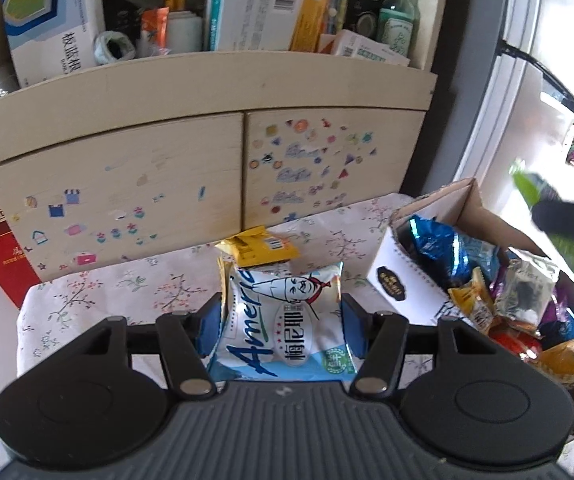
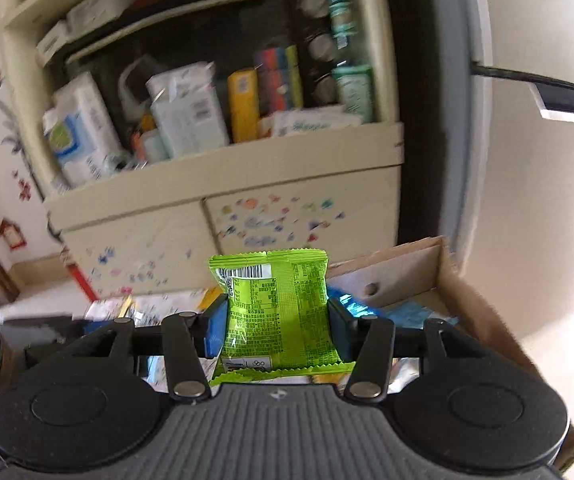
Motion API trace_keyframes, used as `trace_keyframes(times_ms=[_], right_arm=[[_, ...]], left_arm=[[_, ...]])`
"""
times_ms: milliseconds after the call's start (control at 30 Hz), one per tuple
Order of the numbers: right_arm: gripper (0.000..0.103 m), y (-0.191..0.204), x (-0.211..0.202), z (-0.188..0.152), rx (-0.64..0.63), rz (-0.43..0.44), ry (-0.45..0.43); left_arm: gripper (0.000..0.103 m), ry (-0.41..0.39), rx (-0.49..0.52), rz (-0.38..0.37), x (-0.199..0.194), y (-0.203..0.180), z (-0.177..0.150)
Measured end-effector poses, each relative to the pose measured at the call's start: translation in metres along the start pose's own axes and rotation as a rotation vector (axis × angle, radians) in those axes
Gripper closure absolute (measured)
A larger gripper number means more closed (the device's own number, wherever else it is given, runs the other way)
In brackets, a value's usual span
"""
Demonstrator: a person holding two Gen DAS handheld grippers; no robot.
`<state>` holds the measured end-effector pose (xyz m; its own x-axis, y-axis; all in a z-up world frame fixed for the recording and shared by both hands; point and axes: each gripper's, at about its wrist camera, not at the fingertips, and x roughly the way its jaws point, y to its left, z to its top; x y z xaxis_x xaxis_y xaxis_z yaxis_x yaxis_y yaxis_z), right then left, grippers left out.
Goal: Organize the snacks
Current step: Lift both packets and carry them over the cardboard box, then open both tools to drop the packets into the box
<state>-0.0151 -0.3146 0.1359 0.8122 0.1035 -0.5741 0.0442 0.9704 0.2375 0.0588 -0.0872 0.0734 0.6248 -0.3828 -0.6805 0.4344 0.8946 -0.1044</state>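
We hold the left gripper (image 1: 283, 320) clamped on the white-and-blue snack bag (image 1: 283, 320) above the floral cloth (image 1: 87, 300); the right gripper (image 2: 277, 320) clamps the green packet (image 2: 277, 308) near the cardboard box (image 1: 411, 280). Risk: both grips bear only on the bags' slick, air-filled sides, so a quick swing may let either slip out.

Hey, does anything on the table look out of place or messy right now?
One yellow snack packet lies loose on the flowered tablecloth, outside the cardboard box where the other snacks sit in a jumbled heap. Nothing looks spilled or torn.
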Motion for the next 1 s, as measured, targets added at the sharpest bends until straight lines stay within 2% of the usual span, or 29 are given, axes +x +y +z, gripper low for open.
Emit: trace_keyframes(times_ms=[200,400,567,867,967,1000], right_arm=[[0.045,-0.036,-0.015,0.005,0.120,-0.055,-0.034],[0.045,-0.058,-0.022,0.002,0.208,-0.130,-0.030],[0.045,-0.076,-0.025,0.000,0.290,-0.178,-0.025],[0.045,-0.084,-0.027,0.000,0.313,-0.253,-0.038],[0.043,-0.088,-0.029,-0.001,0.330,-0.279,-0.047],[0.040,-0.089,-0.029,-0.001,0.340,-0.283,-0.048]], left_arm=[[0.044,-0.039,0.028,-0.060,-0.003,-0.024,0.004],[0.044,-0.062,0.075,-0.169,0.000,-0.063,0.009],[0.044,-0.062,0.097,-0.232,0.003,-0.093,0.005],[0.043,-0.040,0.065,-0.308,0.018,-0.136,0.004],[0.036,-0.037,0.060,-0.321,0.020,-0.144,0.005],[0.029,-0.038,0.059,-0.322,0.020,-0.145,0.005]])
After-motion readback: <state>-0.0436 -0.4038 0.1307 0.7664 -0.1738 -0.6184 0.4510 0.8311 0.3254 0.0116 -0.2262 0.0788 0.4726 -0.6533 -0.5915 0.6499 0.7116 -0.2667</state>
